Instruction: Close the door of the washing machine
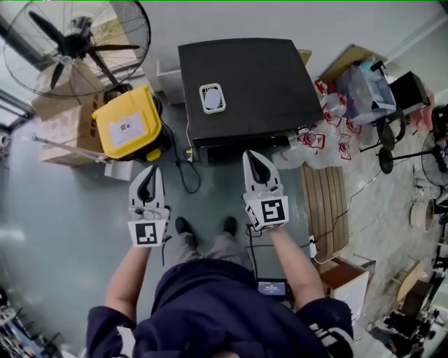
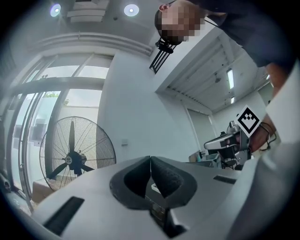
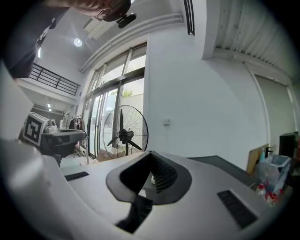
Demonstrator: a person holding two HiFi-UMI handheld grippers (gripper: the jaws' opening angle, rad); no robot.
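Both the left gripper (image 1: 148,173) and the right gripper (image 1: 255,159) were pinched shut on nothing and held level just short of the dark washing machine (image 1: 252,77), probably because its front door, unseen from above, needed no grasp.

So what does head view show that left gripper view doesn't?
Head view only: the top of the black washing machine, a yellow case, the person's shoes. Left gripper view only: ceiling lights, tall windows. Both: the floor fan, the left gripper with tongs shut and empty, and the right gripper.
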